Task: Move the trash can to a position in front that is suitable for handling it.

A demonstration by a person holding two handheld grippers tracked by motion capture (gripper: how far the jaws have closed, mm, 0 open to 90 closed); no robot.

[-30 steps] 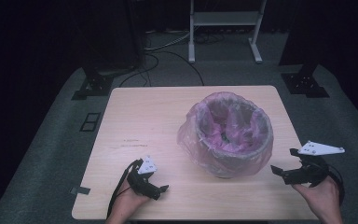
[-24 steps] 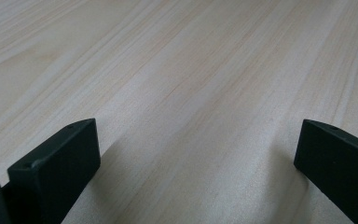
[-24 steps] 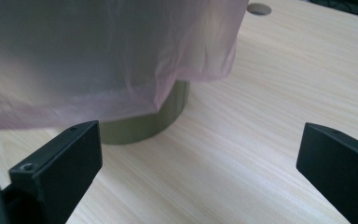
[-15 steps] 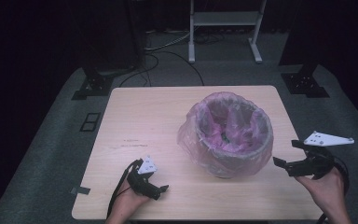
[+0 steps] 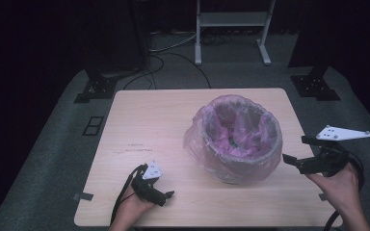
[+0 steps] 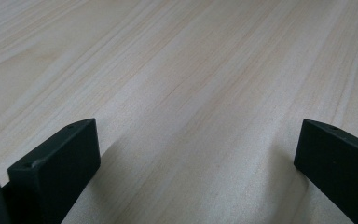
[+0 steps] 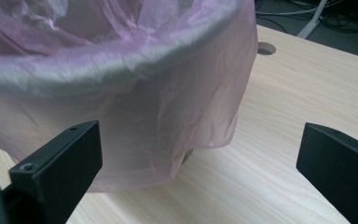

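A round bin lined with a pink plastic bag (image 5: 236,139) stands right of centre on the wooden table (image 5: 144,125). The bag's skirt (image 7: 135,107) drapes over the rim and down the side. My right gripper (image 5: 298,149) is lifted off the table just right of the bin, open, jaws pointing at its side with nothing between them (image 7: 198,163). My left gripper (image 5: 166,195) lies low near the table's front edge, left of the bin, open over bare wood (image 6: 198,158).
A small dark item (image 5: 231,141) lies inside the bag. A round cable hole (image 7: 266,48) is in the tabletop beyond the bin. Off the table are black stand bases (image 5: 94,89) and a white frame (image 5: 231,29) on the grey floor.
My right gripper has risen and shifted slightly outward and up from the table edge. The left gripper has stayed in place.
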